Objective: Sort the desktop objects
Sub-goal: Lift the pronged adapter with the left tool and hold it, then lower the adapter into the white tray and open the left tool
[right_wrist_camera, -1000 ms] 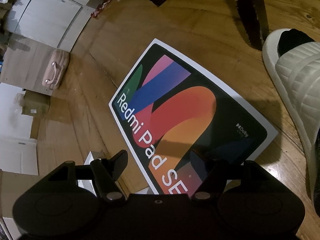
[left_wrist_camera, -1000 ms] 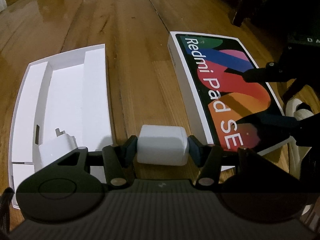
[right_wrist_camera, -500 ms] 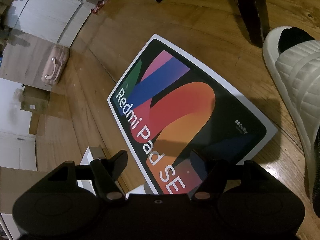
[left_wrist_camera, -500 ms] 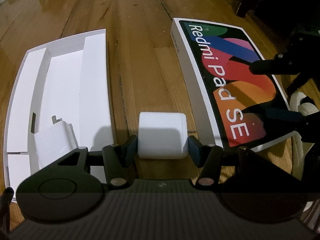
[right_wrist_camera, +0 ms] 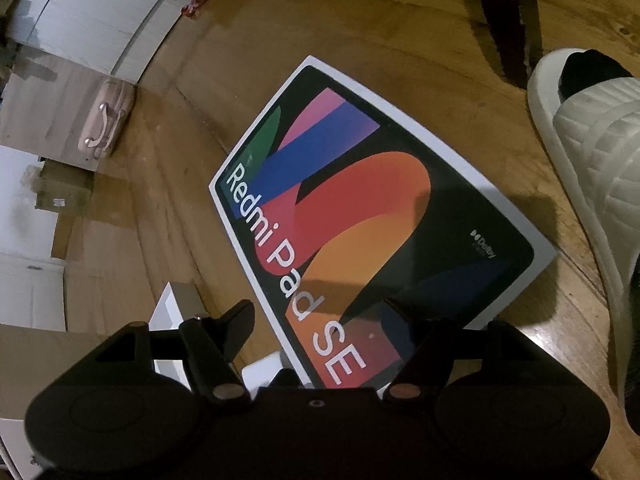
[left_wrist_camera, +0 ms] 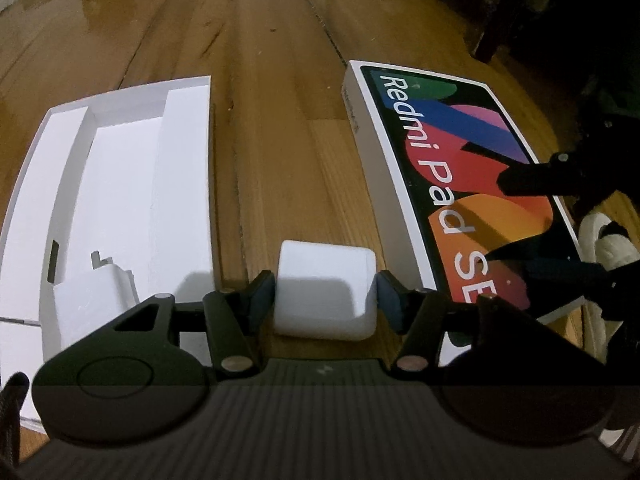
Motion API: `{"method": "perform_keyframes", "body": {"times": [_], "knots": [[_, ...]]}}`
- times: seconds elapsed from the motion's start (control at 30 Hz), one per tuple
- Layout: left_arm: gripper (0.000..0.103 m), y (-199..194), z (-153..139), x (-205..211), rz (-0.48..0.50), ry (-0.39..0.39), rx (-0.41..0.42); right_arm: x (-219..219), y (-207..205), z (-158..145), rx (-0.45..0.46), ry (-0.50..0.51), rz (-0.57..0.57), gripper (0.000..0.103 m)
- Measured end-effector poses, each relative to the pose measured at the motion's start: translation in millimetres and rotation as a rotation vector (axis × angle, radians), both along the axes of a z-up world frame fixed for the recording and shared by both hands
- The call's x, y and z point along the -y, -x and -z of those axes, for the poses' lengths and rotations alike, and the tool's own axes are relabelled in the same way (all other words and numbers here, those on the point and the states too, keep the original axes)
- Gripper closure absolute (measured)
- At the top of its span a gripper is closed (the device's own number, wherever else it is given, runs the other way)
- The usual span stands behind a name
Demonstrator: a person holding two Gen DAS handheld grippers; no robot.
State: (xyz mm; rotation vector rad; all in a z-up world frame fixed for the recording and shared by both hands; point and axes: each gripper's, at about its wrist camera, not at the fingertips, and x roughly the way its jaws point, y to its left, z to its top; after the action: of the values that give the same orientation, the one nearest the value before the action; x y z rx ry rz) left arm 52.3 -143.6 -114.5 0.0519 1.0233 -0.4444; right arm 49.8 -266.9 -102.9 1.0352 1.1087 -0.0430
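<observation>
My left gripper [left_wrist_camera: 326,286] is shut on a white charger block [left_wrist_camera: 326,290] and holds it over the wooden floor, between a white box tray [left_wrist_camera: 120,184] on the left and the Redmi Pad SE box lid [left_wrist_camera: 452,184] on the right. A second white charger [left_wrist_camera: 94,296] lies in the tray's near end. My right gripper [right_wrist_camera: 316,312] is open and empty, hovering over the near end of the lid [right_wrist_camera: 360,216]; it shows in the left wrist view [left_wrist_camera: 520,216] at the right. A bit of the charger block [right_wrist_camera: 264,372] shows under it.
A white slipper on a foot [right_wrist_camera: 592,152] stands right of the lid. Dark chair legs [right_wrist_camera: 508,12] stand beyond it. A pink case [right_wrist_camera: 104,120] and cardboard sheets [right_wrist_camera: 80,12] lie at the far left. The tray corner [right_wrist_camera: 166,312] shows near the right gripper.
My left gripper, still holding the charger block, pulled back and tilted up, so tray and lid look farther and lower. My right gripper stayed open over the lid with a slight shift.
</observation>
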Motion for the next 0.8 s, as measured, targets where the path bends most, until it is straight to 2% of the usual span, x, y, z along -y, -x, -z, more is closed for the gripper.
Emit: {"method": "perform_keyframes", "body": {"times": [0.3,0.47,0.8], "knots": [[0.049,3,-4,-3,-0.019,-0.011,-0.008,4,-1,-3,0.005,0.006,-0.001,0.028],[0.049,4,-14,-11,-0.038,0.051,-0.011,8,-1,-5,0.013,-0.001,0.013,0.028],[0.049,0,-34,-25,-0.067,0.118,0.024,8,3,-5,0.016,-0.013,-0.001,0.028]]}}
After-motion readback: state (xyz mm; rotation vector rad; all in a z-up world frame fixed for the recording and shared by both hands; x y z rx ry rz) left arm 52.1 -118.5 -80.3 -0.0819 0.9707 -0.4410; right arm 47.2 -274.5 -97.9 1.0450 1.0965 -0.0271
